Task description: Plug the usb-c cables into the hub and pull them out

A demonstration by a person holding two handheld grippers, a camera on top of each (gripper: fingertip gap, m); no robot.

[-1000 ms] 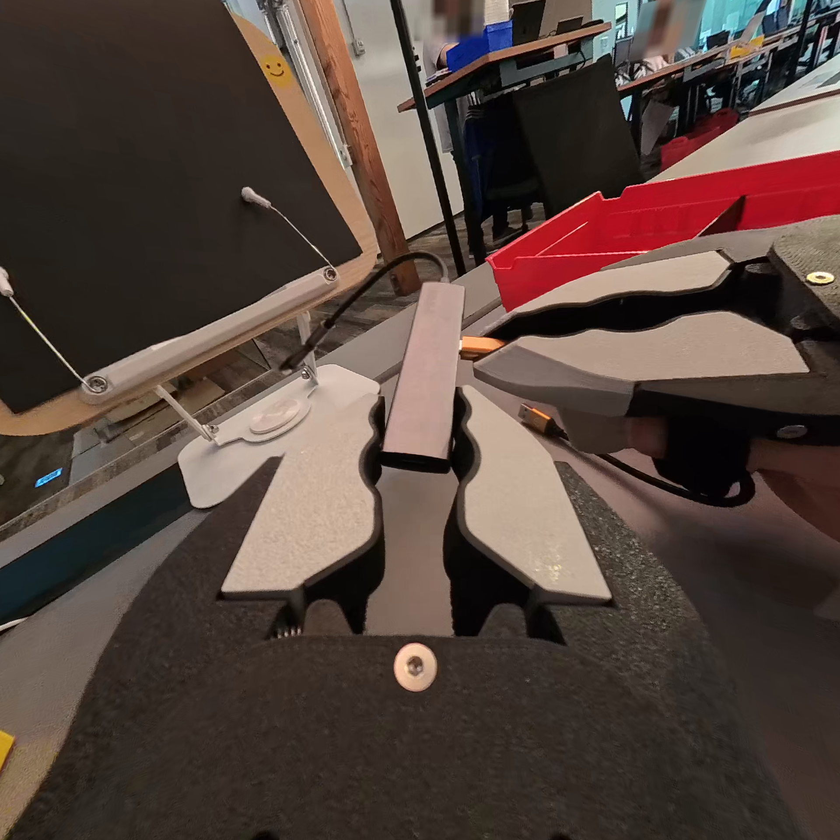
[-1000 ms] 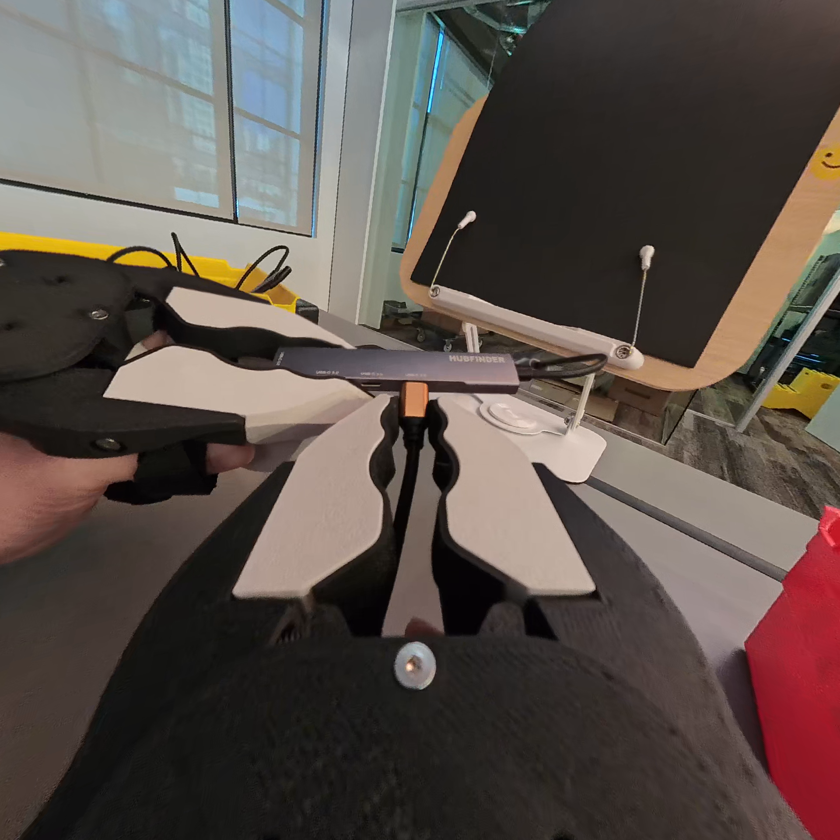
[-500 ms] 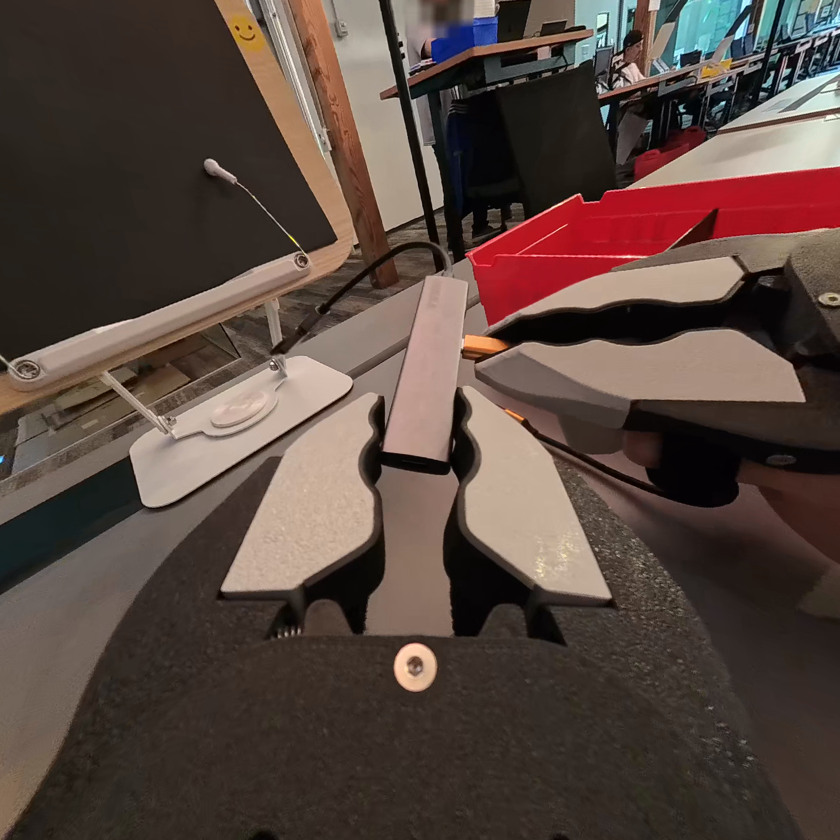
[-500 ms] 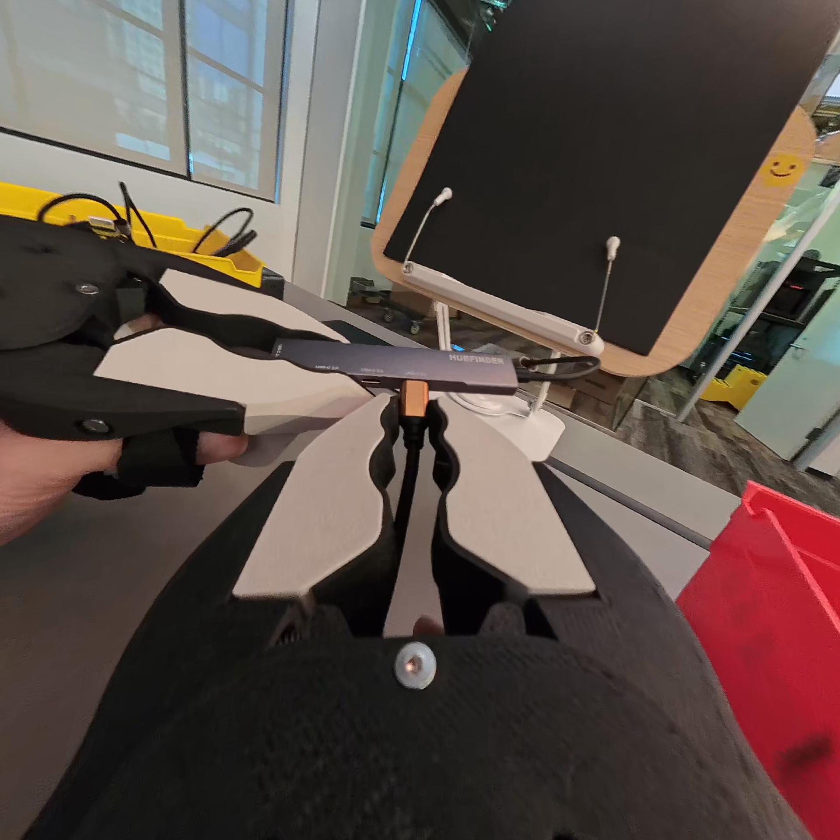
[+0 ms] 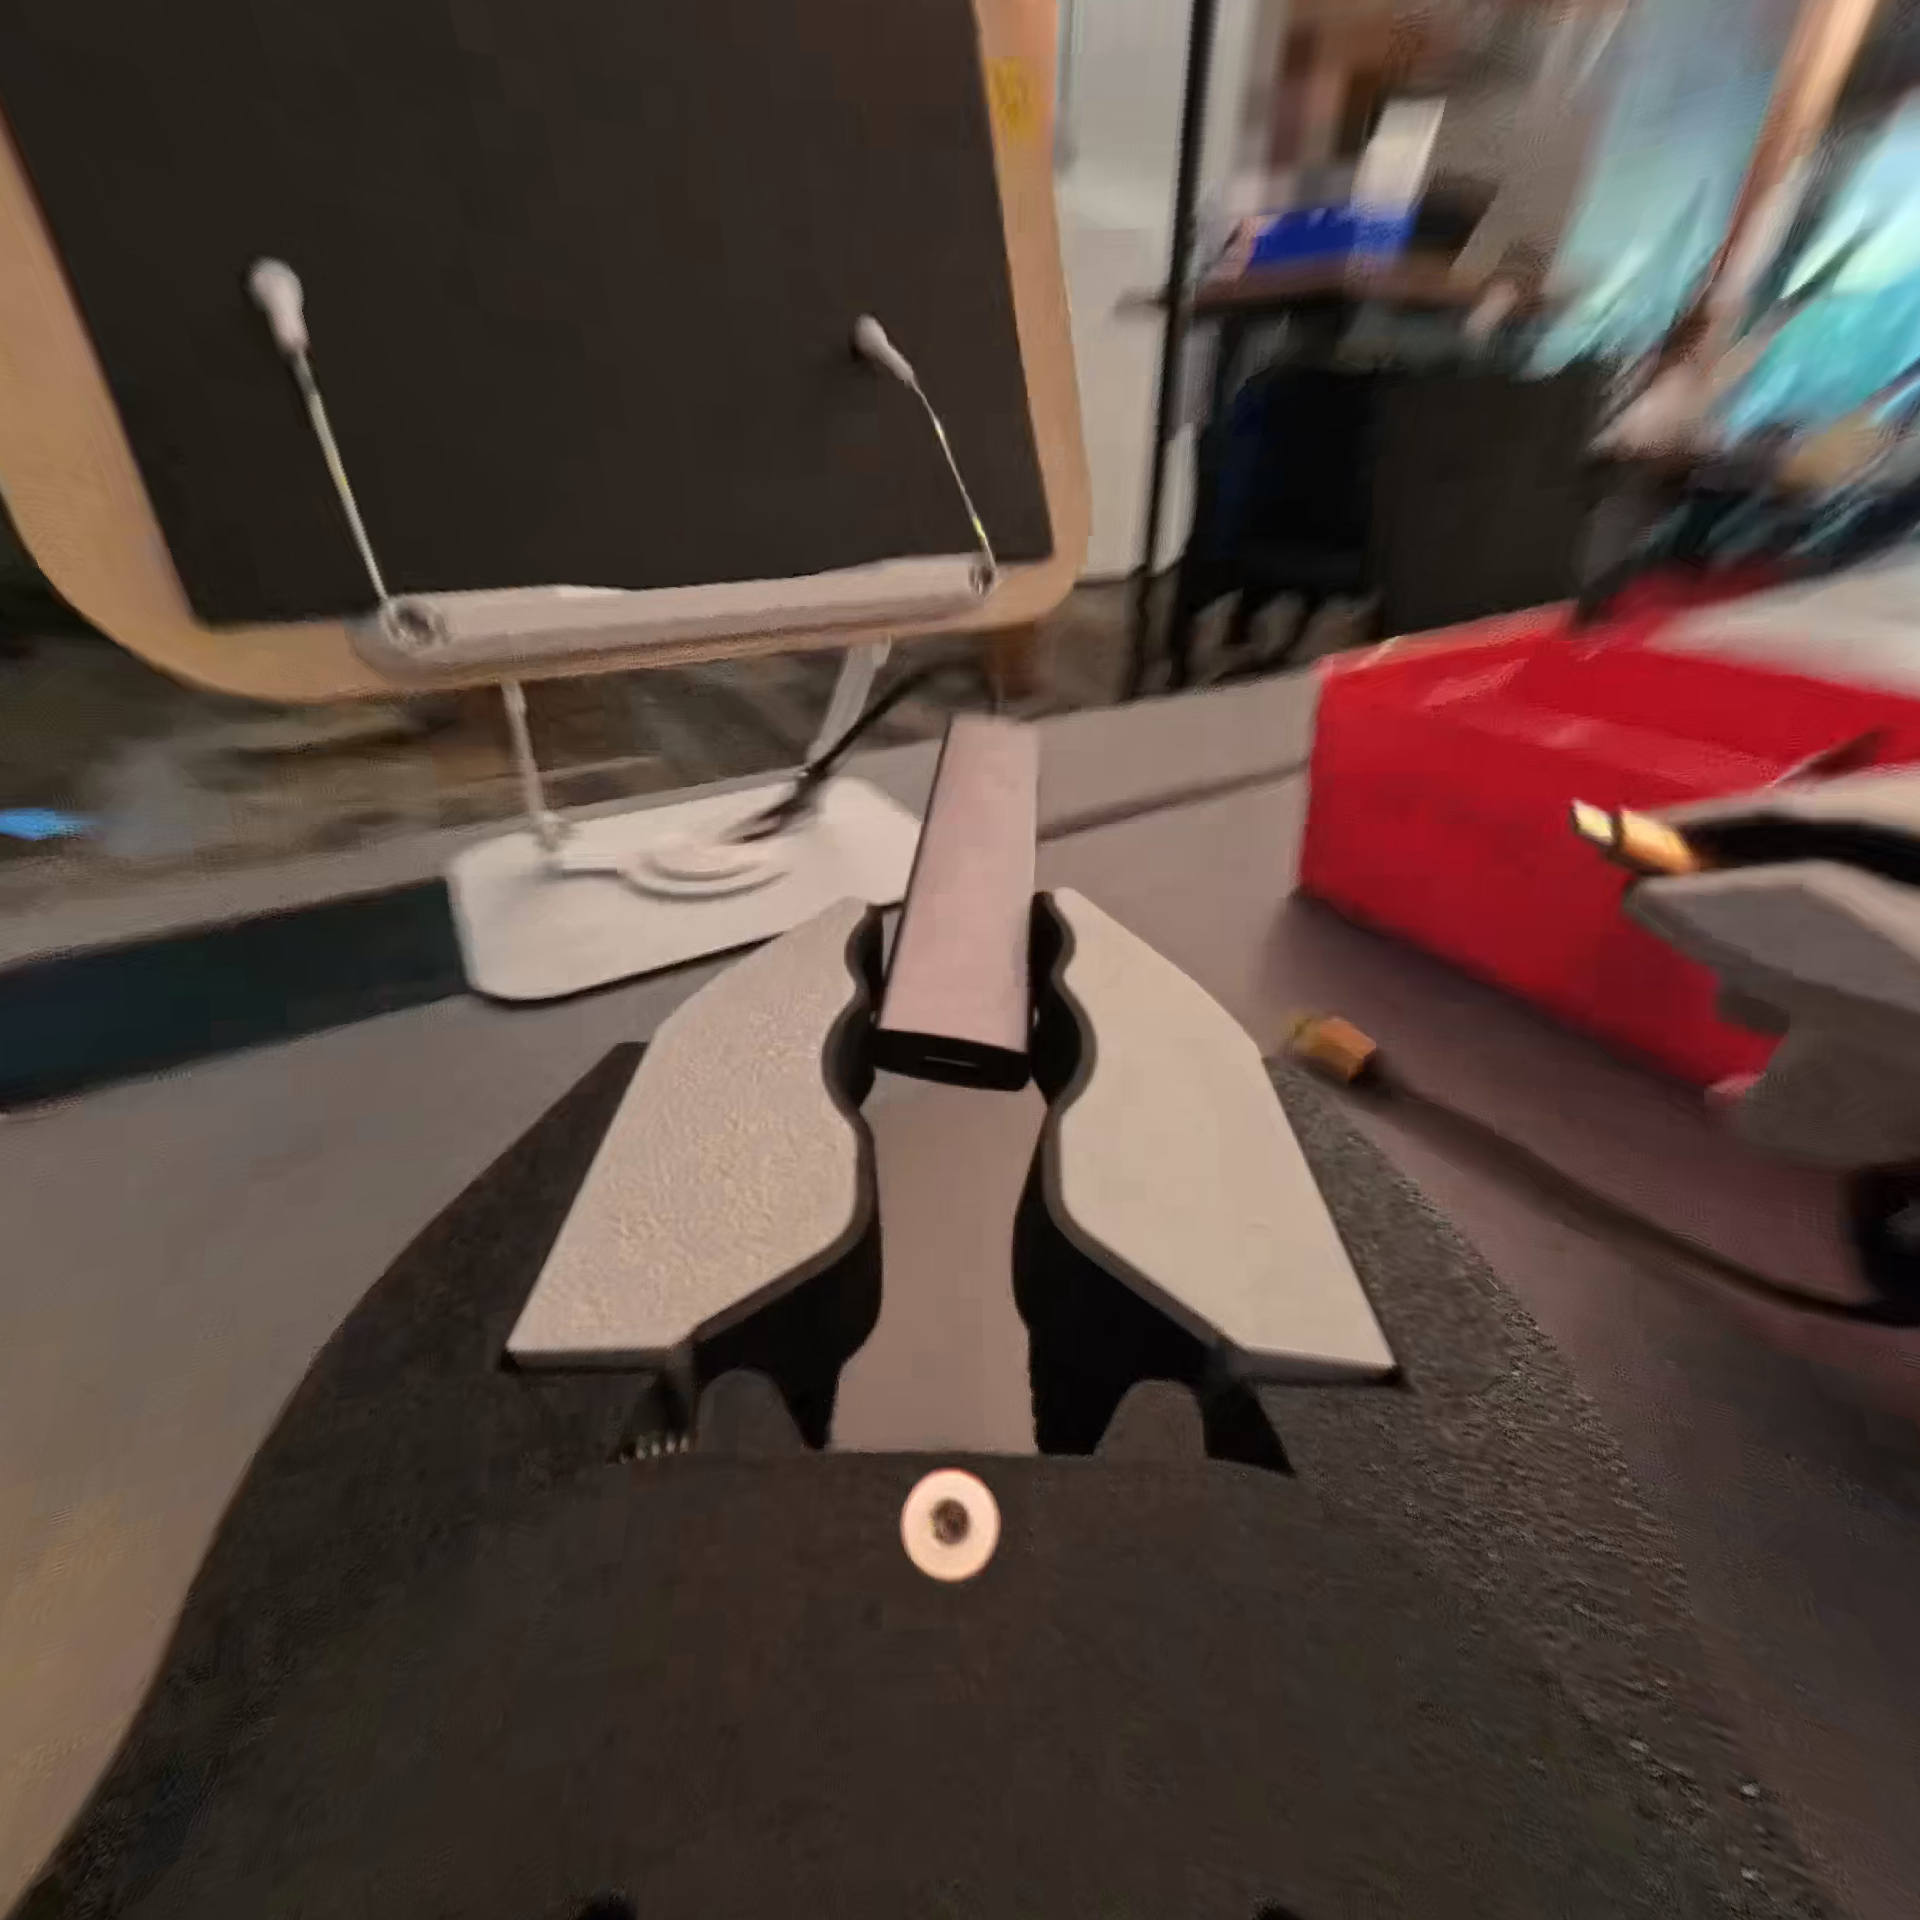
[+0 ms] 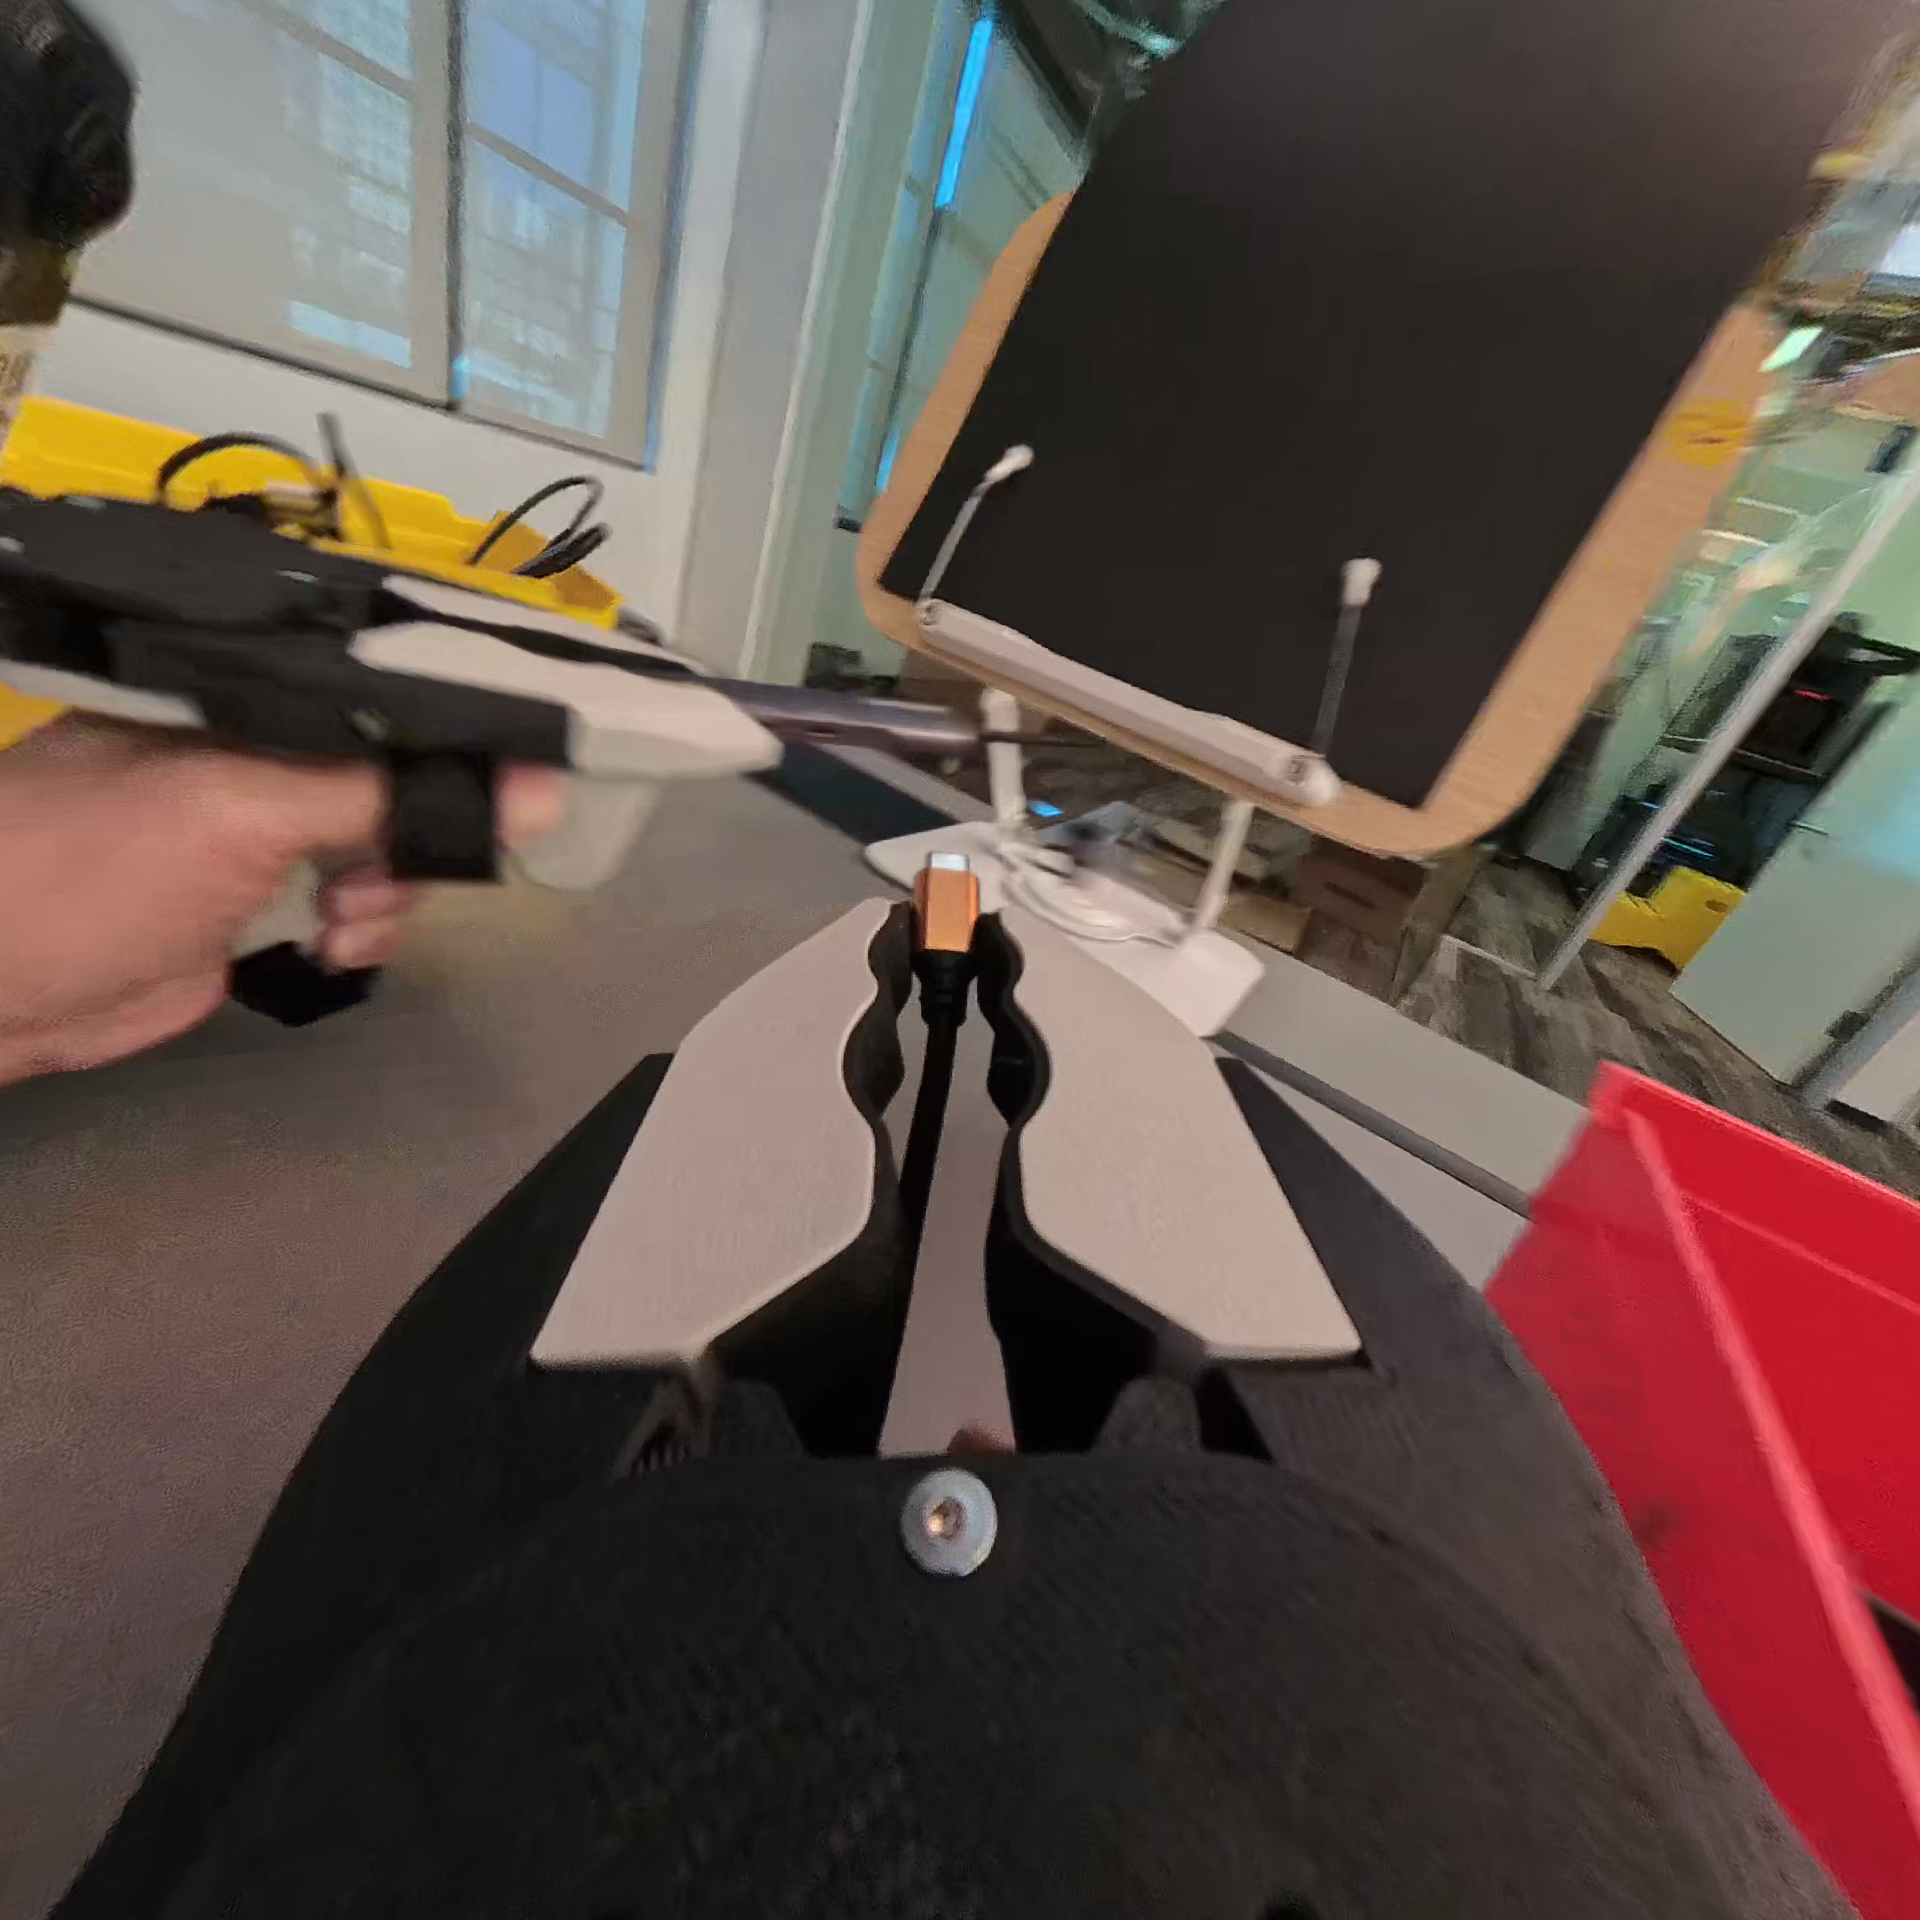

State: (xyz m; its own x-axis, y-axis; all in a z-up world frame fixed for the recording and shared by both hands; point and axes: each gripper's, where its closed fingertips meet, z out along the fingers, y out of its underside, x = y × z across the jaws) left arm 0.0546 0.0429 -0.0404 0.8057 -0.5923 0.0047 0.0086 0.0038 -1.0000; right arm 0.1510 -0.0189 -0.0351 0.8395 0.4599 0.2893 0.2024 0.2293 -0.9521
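My left gripper point(image 5: 956, 956) is shut on the near end of the grey hub point(image 5: 971, 883), which points away from me above the table. The hub also shows in the right wrist view point(image 6: 862, 717), sticking out of the left gripper point(image 6: 665, 732) at the left. My right gripper point(image 6: 943, 935) is shut on the orange plug of a black usb-c cable point(image 6: 943, 914); its metal tip is free in the air, well apart from the hub. That plug also shows at the right of the left wrist view point(image 5: 1631, 842). A second orange plug point(image 5: 1330, 1042) lies on the table.
A red bin point(image 5: 1558, 810) stands at the right, also in the right wrist view point(image 6: 1745, 1351). A black board on a white stand point(image 5: 644, 894) stands behind the hub. A yellow bin with cables point(image 6: 312, 509) is at the far left. A person's hand point(image 6: 156, 883) holds the left gripper.
The orange plug was seated in the hub's side; now it is out and the two grippers have moved apart. Both grasps held throughout.
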